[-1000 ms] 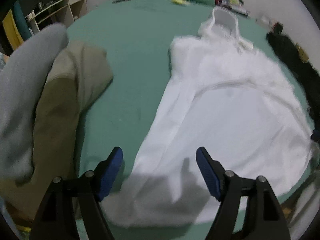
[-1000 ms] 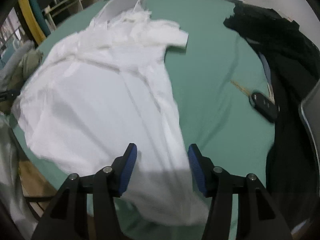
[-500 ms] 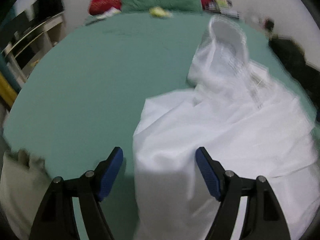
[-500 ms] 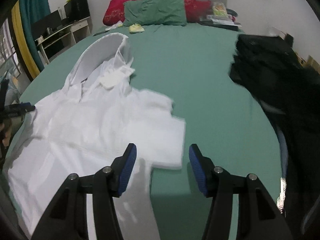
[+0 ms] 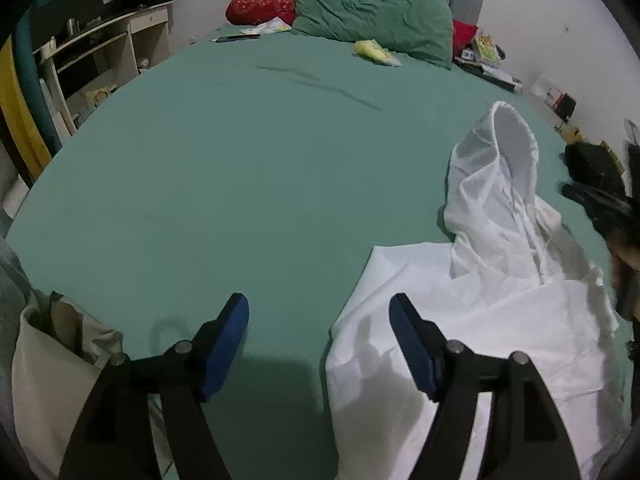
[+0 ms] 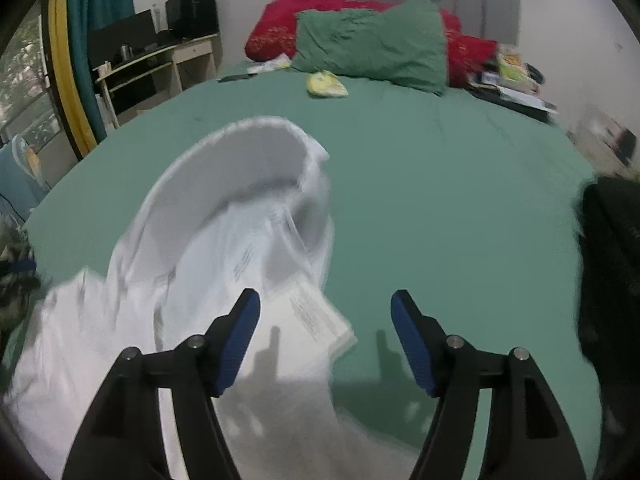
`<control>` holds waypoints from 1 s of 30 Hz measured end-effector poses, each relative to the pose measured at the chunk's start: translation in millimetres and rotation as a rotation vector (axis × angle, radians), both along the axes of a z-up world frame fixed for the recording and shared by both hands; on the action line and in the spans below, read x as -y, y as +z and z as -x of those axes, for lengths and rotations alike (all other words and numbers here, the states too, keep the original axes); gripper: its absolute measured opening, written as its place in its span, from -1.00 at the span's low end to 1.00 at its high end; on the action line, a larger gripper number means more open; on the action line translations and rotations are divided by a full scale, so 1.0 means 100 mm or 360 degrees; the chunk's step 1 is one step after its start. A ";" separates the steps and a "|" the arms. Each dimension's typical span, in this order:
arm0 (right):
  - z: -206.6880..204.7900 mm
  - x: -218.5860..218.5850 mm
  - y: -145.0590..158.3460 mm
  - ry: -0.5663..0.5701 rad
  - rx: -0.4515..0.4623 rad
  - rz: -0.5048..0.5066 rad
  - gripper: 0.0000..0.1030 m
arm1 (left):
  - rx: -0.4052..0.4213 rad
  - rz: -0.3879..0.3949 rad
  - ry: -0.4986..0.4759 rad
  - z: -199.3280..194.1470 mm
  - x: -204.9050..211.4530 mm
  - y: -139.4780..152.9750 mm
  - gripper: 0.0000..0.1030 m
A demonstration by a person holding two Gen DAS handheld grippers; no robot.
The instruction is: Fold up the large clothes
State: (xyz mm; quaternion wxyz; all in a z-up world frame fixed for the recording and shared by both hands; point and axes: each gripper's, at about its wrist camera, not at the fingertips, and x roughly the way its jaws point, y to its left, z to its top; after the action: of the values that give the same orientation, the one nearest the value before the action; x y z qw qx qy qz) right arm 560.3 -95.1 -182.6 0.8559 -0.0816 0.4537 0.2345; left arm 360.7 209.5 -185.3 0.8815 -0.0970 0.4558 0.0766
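Observation:
A white hooded garment (image 5: 492,320) lies spread on the green bed (image 5: 248,184), hood pointing toward the pillows. In the right wrist view the garment (image 6: 208,264) fills the lower left, with the open hood (image 6: 244,156) ahead. My left gripper (image 5: 319,338) is open and empty, hovering over the bed at the garment's left shoulder edge. My right gripper (image 6: 325,334) is open and empty, above the garment's right shoulder and a printed label (image 6: 316,316).
A beige garment (image 5: 52,368) hangs at the bed's left edge. Black clothes (image 6: 612,280) lie at the right side. Green pillow (image 5: 372,16), red pillows (image 5: 260,0) and a small yellow item (image 5: 374,49) sit at the headboard end. A desk (image 5: 100,52) stands left.
Both grippers have moved forward from the garment's hem toward its shoulders and hood. Both stayed open and empty. The garment lies flat as before.

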 end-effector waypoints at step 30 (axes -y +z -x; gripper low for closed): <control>1.46 0.20 -0.26 0.1429 0.0588 0.0955 -0.89 | 0.0261 0.0184 -0.0117 -1.05 0.67 0.56 0.43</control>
State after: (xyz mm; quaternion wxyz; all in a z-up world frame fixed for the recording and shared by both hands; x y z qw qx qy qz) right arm 414.0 -115.2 -208.7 0.6767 -0.5456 0.2640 0.4179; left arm 465.2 142.2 -128.9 0.9109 -0.1370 0.3890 0.0097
